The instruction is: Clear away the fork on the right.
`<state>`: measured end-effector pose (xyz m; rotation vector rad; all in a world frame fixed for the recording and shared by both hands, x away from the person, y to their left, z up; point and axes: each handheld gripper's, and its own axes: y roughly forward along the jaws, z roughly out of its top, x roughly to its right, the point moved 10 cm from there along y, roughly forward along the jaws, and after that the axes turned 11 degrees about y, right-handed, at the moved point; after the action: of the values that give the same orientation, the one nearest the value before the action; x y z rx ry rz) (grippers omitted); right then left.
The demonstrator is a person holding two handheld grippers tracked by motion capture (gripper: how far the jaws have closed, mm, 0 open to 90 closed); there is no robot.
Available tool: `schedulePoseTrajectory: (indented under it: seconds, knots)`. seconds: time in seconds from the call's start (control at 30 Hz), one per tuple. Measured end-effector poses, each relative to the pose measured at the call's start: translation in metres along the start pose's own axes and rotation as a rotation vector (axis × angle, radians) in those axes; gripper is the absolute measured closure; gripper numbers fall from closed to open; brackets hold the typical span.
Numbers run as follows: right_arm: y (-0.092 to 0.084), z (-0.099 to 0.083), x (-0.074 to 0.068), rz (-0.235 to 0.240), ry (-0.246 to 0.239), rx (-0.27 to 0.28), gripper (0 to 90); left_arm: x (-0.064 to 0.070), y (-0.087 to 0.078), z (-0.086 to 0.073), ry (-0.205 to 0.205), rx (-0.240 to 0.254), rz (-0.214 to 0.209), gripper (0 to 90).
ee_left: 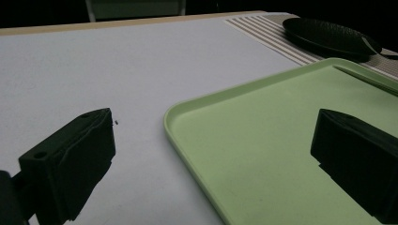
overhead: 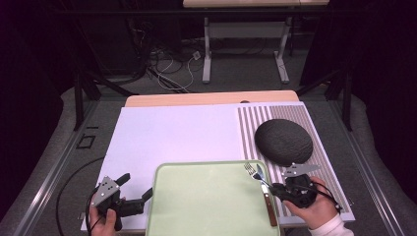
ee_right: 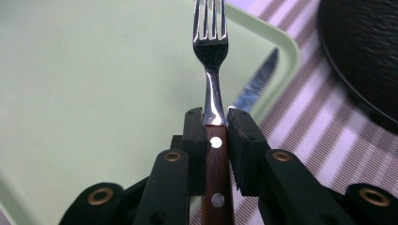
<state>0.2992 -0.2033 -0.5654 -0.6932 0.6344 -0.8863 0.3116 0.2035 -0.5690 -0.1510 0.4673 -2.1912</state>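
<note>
A fork with a brown wooden handle (ee_right: 211, 51) points away between the jaws of my right gripper (ee_right: 216, 115), which is shut on its handle. From above, the fork's tines (overhead: 250, 169) hover over the right part of the light green tray (overhead: 211, 196), and the right gripper (overhead: 274, 189) sits at the tray's right edge. A knife (overhead: 269, 206) with a brown handle lies along that edge, its blade (ee_right: 256, 86) just right of the fork. My left gripper (overhead: 136, 185) stands open at the tray's left edge (ee_left: 187, 136), with nothing between its jaws.
A dark round plate (overhead: 284, 141) rests on a striped placemat (overhead: 324, 162) to the right of the tray. A white mat (overhead: 177, 132) covers the table beyond the tray. Cables and table legs stand on the floor behind.
</note>
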Motion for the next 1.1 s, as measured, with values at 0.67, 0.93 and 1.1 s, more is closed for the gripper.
schedulePoseTrajectory:
  seconds: [0.67, 0.93, 1.1]
  knots:
    - [0.042, 0.002, -0.053, 0.113, -0.049, -0.045, 77.8, 0.001, -0.001, 0.001, 0.008, 0.004, -0.005, 0.4]
    - [0.065, -0.011, -0.052, 0.107, -0.055, -0.092, 77.8, 0.001, -0.002, 0.001, 0.01, 0.006, -0.005, 0.4]
    - [0.071, -0.013, -0.057, 0.109, -0.061, -0.1, 77.7, 0.001, -0.002, 0.001, 0.011, 0.007, -0.006, 0.4]
